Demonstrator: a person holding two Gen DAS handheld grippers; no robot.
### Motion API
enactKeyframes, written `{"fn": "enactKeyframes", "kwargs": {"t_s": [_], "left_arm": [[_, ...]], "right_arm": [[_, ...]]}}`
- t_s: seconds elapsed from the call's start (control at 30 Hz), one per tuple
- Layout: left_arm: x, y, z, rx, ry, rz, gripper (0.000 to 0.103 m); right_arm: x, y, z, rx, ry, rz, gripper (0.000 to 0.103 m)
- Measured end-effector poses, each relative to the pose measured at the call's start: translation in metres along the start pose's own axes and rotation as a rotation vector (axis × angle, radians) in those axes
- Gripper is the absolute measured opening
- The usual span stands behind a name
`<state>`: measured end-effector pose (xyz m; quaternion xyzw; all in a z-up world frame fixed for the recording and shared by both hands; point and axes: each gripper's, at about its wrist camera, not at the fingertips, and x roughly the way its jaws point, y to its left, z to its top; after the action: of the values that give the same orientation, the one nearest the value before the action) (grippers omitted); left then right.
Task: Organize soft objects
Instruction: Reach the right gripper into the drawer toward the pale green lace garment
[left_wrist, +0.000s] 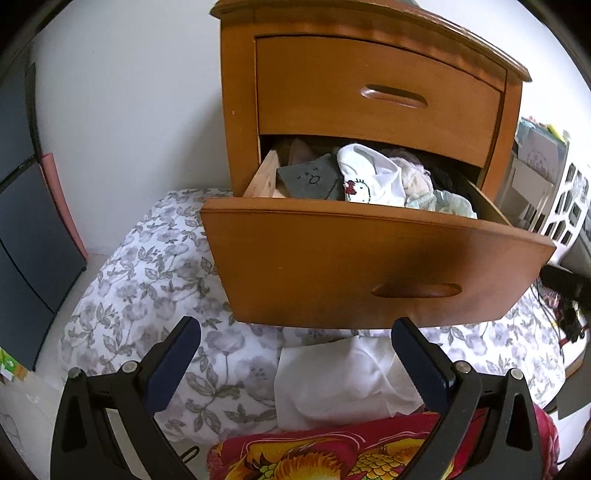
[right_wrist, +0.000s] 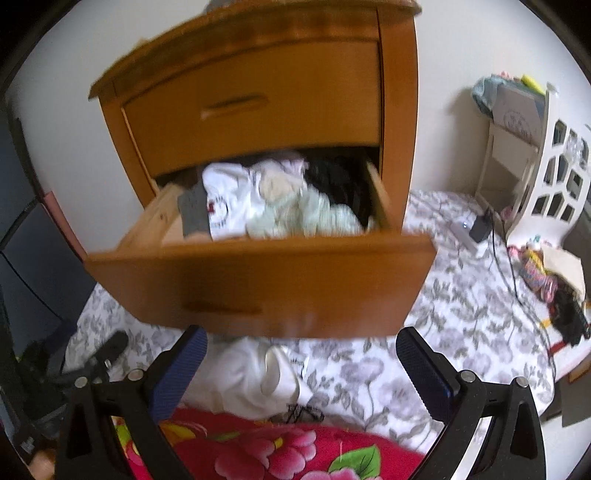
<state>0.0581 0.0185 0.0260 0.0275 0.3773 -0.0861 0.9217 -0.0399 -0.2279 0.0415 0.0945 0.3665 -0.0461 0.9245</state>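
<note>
1. Your left gripper (left_wrist: 295, 354) stands wide open and holds nothing. Its two blue fingers (left_wrist: 173, 365) point toward the front of the lower drawer (left_wrist: 369, 266).
2. Your right gripper (right_wrist: 301, 363) is also spread wide and empty. This view is a little blurred.
3. The wooden nightstand (left_wrist: 240, 110) stands against the white wall. Its upper drawer (left_wrist: 369, 96) is closed, and the lower drawer is pulled out.
4. Inside the lower drawer lie soft clothes in a loose pile: a grey cloth with a small drawn face (left_wrist: 312, 181) at the left, a white cloth with a cartoon cat (left_wrist: 369, 177) in the middle, a pale green cloth (left_wrist: 450, 203) at the right, and something dark (right_wrist: 343, 184) behind it.
5. A white garment (left_wrist: 340, 380) lies crumpled on the floral bedding (left_wrist: 147, 277), just below the drawer front and between the fingers of your left gripper.
6. A red blanket with flowers (right_wrist: 277, 450) lies nearest to you, touching the white garment.
7. At the far right you see a white lattice piece (right_wrist: 554, 177) and a black cable (right_wrist: 506, 266) on the bedding.
</note>
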Motion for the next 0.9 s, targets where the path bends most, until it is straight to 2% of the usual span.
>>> {"fn": "enactKeyframes", "kwargs": {"t_s": [0.17, 0.3, 0.47, 0.7, 0.9], "left_arm": [[0.001, 0.004, 0.000, -0.021, 0.004, -0.020, 0.103], [0.003, 0.005, 0.000, -0.029, 0.009, -0.030, 0.103], [0.005, 0.006, 0.000, -0.036, 0.020, -0.036, 0.103], [0.009, 0.008, 0.000, -0.046, 0.035, -0.052, 0.103], [0.011, 0.010, -0.001, -0.056, 0.041, -0.060, 0.103]], "right_arm": [[-0.010, 0.000, 0.037, -0.010, -0.010, 0.028, 0.103], [-0.023, 0.007, 0.075, -0.063, -0.051, 0.034, 0.103], [-0.016, 0.016, 0.121, -0.109, -0.052, 0.038, 0.103], [0.033, 0.024, 0.159, -0.113, 0.071, 0.048, 0.103], [0.086, 0.027, 0.152, -0.139, 0.205, -0.047, 0.101]]}}
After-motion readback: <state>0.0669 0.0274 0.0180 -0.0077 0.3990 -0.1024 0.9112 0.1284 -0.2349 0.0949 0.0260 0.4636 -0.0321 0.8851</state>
